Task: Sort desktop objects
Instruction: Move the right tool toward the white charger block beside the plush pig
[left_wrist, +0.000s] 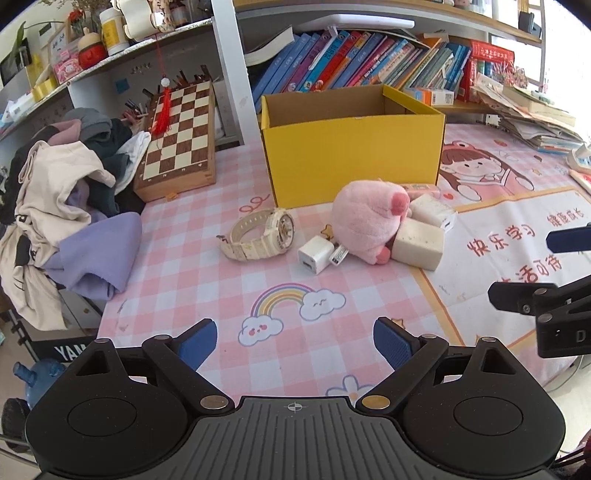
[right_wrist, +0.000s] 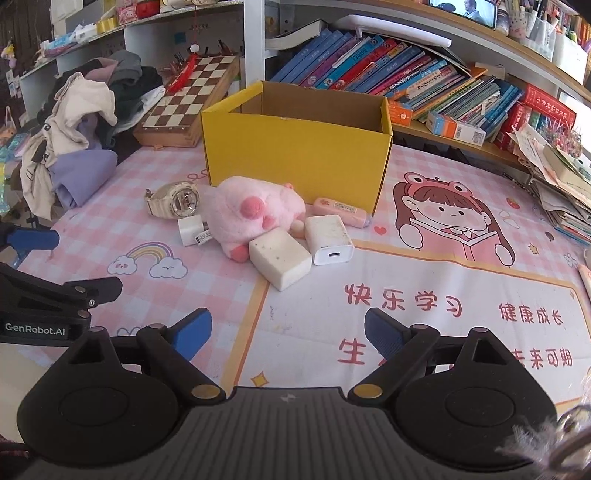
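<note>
Nearest, the left claw (left_wrist: 295, 343) and right claw (right_wrist: 287, 330) hover released above the worktop (right_wrist: 424, 280). Beyond lie chargers (right_wrist: 280, 261), a pink plush pig (right_wrist: 251, 214) and a watch (left_wrist: 258, 232), before the yellow box (right_wrist: 299, 155).

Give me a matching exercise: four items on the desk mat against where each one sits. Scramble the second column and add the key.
Things:
1. wristwatch
2. pink eraser
3. chessboard
4. plush pig

Places:
A. against the front of the yellow box, near its right corner
B. leaning on the back shelving, beside the clothes pile
C. in the middle of the cluster, touching the white chargers
D. left end of the cluster, on the pink checks

Pairs: 1-D, 2-A, 3-B, 4-C
</note>
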